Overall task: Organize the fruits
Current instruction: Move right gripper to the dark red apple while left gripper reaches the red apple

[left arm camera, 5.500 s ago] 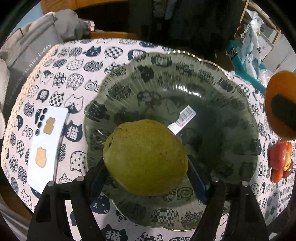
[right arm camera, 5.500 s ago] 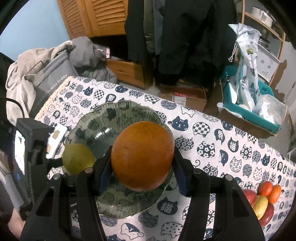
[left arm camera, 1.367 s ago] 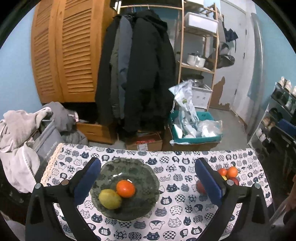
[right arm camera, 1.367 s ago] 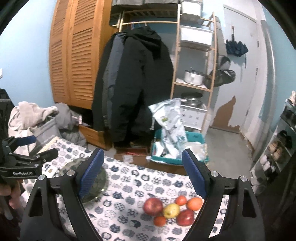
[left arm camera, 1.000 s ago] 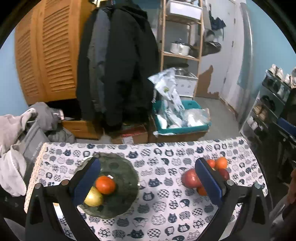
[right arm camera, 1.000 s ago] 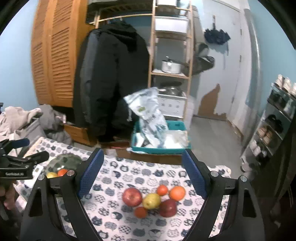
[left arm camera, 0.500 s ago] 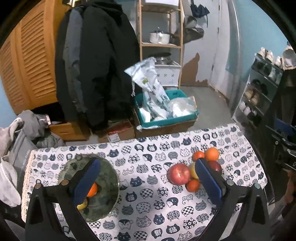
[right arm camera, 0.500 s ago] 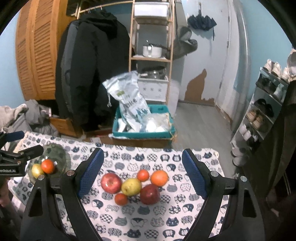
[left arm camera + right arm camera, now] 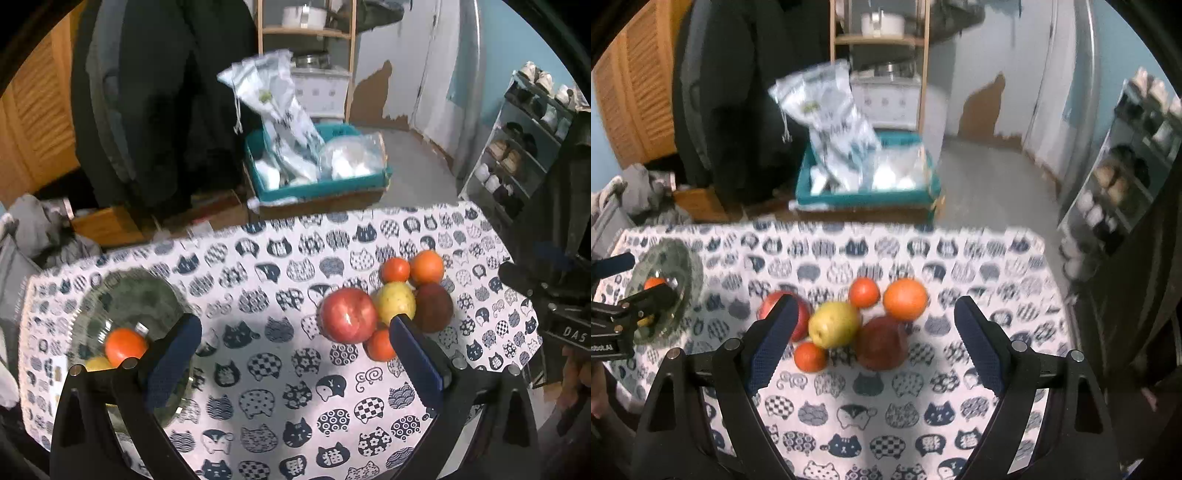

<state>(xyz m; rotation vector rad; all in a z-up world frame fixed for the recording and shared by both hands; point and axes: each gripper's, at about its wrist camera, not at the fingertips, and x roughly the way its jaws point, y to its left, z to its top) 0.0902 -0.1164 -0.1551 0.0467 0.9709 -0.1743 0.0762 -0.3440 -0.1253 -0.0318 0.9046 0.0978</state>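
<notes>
Half-hidden behind the left claw (image 9: 295, 358) pad: yellow pear (image 9: 96, 363) in the glass plate (image 9: 122, 295), blurred. Fully visible only from the right claw (image 9: 873, 343): small orange fruit (image 9: 810, 356). Both claws spread wide, empty.

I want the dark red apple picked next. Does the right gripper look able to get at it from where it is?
Probably yes. The right gripper is open and empty above the pile, and the dark red apple sits at the near edge, top exposed. The yellow pear touching it crowds one side.
</notes>
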